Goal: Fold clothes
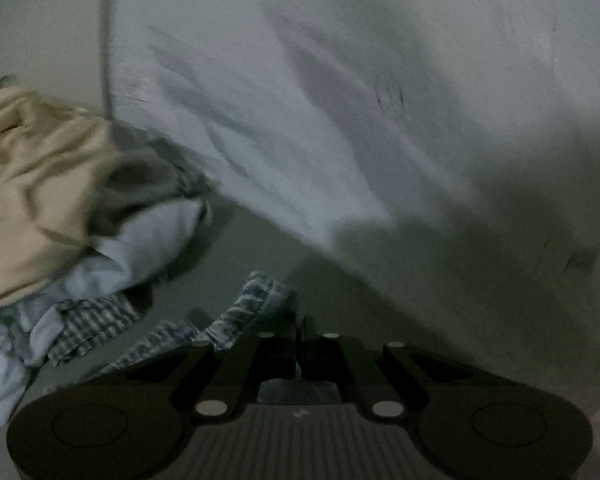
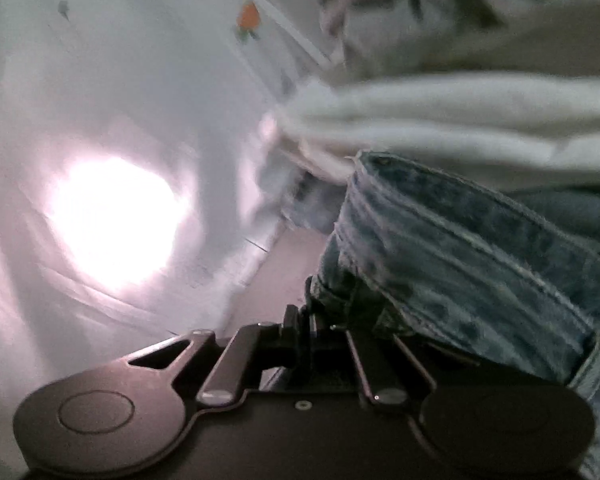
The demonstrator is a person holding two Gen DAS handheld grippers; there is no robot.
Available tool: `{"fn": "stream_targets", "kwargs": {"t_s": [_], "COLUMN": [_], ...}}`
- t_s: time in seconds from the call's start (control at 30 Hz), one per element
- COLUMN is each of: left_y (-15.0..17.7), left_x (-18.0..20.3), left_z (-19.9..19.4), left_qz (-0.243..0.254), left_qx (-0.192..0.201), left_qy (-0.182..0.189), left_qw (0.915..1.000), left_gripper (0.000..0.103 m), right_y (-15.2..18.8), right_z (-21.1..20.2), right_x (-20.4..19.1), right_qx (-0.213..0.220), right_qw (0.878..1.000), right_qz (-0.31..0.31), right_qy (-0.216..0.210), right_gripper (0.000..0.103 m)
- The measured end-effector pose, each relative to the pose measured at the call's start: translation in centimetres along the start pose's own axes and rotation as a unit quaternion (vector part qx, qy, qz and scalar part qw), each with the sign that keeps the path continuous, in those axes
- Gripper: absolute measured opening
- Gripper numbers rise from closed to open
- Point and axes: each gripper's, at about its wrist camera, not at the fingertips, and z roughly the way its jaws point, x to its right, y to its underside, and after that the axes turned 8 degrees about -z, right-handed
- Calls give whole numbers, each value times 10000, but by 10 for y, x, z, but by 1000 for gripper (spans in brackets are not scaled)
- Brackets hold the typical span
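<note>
Item: denim garment [image 2: 460, 248], acid-washed blue, with a stitched band or hem running across the right wrist view; held between both grippers. Right gripper [image 2: 300, 322]: jaws drawn together, clamped on a bunched corner of the denim just ahead of the linkage. Left gripper [image 1: 300, 332]: jaws likewise closed, with a strip of the same mottled blue fabric [image 1: 256, 300] rising from between them. Surroundings, left view: a heap of unfolded clothes at the left, comprising a tan garment [image 1: 32, 184], a pale blue piece [image 1: 148, 232] and a checked shirt [image 1: 96, 326]; a pale work surface [image 1: 480, 140], much motion-blurred. Right view: white folded cloth [image 2: 440, 116] beyond the denim, a white sheet printed with small orange and red motifs [image 2: 248, 16], and strong glare [image 2: 112, 216] on the left. Step judged in hand: lifting or carrying the denim clear of the heap, before folding. Next move likely calls for spreading it flat on open surface, both grips kept firm and moved apart to tension the edge.
</note>
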Motion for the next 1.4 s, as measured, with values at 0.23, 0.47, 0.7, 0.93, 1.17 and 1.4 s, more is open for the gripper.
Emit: {"fn": "stream_targets", "kwargs": {"t_s": [0.23,0.47,0.7,0.93,1.17,1.4], "left_y": [4,22,57,48,6,-53], "left_x": [-31,-76,-131,-159,-147,-105], "left_z": [-32,-93,-110,-87,-80,-108], "left_qz": [-258,122,-319,-1140,-1097,-1060], "left_qx": [163,171,-632,-1085,-927,-272], "left_qy": [101,-81,69,748,1684,2903], "left_qw": [9995,9997,9975,9847,9752,9506], "left_gripper": [65,79,79,62,1,1], "right_y": [4,60,136,188,199,208], "right_z": [-17,-75,-128,-176,-179,-182], "right_x": [-35,-70,-72,-70,-70,-68], "right_qx": [-111,-124,-542,-780,-740,-651], "right_qw": [9906,9293,8867,8841,9324,9354], "right_qz": [-1342,-3638,-4542,-4557,-3417,-3245], "right_qy": [234,622,670,678,916,1243], "right_gripper": [87,97,98,98,98,99]}}
